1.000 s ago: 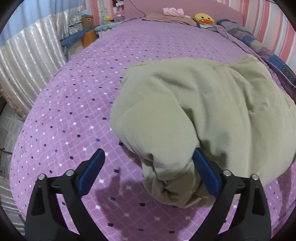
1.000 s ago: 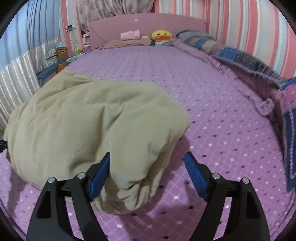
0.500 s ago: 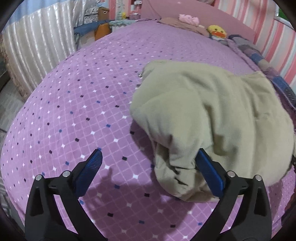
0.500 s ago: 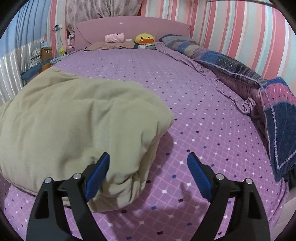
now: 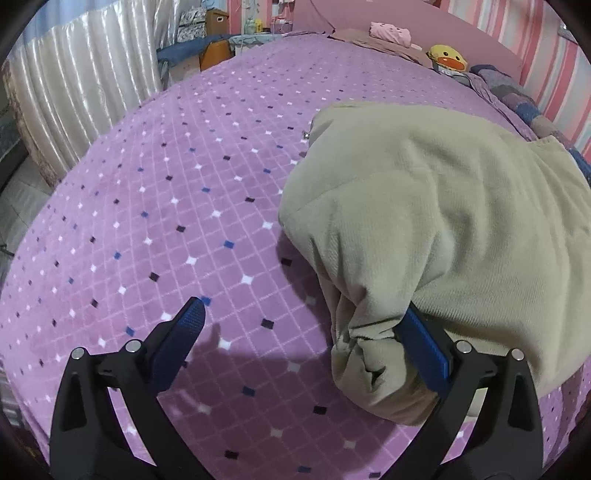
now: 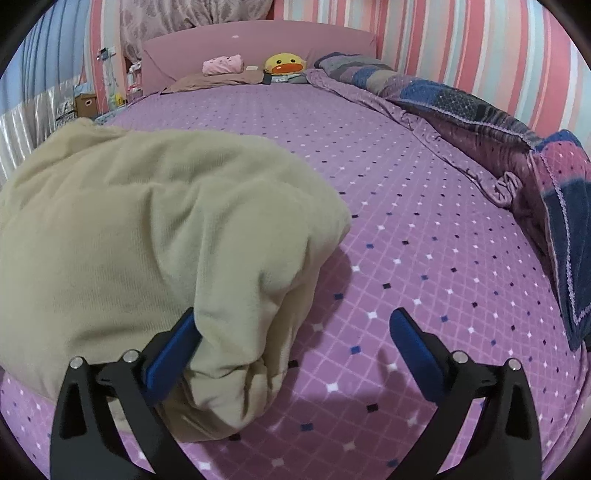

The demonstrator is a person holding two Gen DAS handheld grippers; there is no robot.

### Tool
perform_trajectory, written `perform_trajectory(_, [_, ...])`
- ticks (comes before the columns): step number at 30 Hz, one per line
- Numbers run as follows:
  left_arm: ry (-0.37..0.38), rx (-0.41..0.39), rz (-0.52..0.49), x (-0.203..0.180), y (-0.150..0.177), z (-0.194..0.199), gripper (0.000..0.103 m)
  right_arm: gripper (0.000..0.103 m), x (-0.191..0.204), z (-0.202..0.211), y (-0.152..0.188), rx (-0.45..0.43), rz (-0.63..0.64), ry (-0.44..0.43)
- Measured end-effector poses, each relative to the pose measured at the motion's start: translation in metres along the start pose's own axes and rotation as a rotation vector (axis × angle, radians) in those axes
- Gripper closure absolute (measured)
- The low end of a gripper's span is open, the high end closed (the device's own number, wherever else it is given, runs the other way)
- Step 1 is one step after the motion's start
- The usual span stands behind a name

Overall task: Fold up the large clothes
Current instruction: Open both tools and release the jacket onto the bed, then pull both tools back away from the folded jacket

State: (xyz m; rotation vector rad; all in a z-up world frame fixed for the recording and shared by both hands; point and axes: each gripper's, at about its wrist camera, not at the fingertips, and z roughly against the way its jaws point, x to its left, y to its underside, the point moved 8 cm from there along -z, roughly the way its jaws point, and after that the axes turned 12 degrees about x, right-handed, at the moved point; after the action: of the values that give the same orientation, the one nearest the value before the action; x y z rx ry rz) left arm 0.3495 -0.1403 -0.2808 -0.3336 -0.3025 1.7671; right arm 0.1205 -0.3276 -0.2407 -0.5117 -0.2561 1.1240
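Observation:
A bulky beige garment (image 5: 424, 221) lies folded over on the purple bedspread (image 5: 166, 221). My left gripper (image 5: 303, 332) stands open at the garment's near left corner. That bunched corner rests against the right finger (image 5: 424, 350), while the left finger (image 5: 181, 339) hangs free over the bedspread. In the right wrist view the garment (image 6: 147, 240) fills the left side. My right gripper (image 6: 291, 332) has its jaws opening wide. The garment's near right corner drapes over its left finger (image 6: 170, 358), and the right finger (image 6: 413, 343) is clear of the cloth.
A patchwork blanket (image 6: 517, 147) is heaped along the bed's right side by the striped wall. A duck plush (image 6: 284, 64) and a pink bundle (image 6: 223, 64) sit at the headboard. Curtains (image 5: 74, 92) and boxes (image 5: 216, 18) stand beyond the left edge.
Both grippers have sunk a little toward the bed. The right gripper's jaws have spread wider, freeing the garment's corner. The garment has settled lower onto the bedspread.

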Motion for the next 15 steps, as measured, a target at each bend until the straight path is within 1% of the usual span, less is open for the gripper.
perform_trajectory(5, [-0.013,-0.006,-0.002,-0.005,0.000,0.022,0.003,0.002,0.005,0.033,-0.002,-0.052,-0.016,-0.067])
perform_trajectory(7, [-0.015,-0.016,-0.009,-0.007,0.008,0.037,0.003,0.002,0.009,0.047,-0.002,-0.056,-0.031,-0.102])
perform_trajectory(9, [-0.029,-0.025,-0.030,-0.016,0.011,0.050,0.003,0.002,0.012,0.056,-0.002,-0.051,-0.050,-0.125])
perform_trajectory(11, [-0.028,-0.029,-0.063,-0.029,0.015,0.063,0.003,0.002,0.019,0.065,0.000,-0.045,-0.066,-0.154])
perform_trajectory(13, [-0.023,-0.046,-0.094,-0.045,0.019,0.078,0.003,0.002,0.028,0.072,0.002,-0.042,-0.054,-0.151])
perform_trajectory(15, [-0.012,-0.061,-0.111,-0.058,0.021,0.091,0.003,0.002,0.037,0.080,0.005,-0.032,-0.038,-0.126])
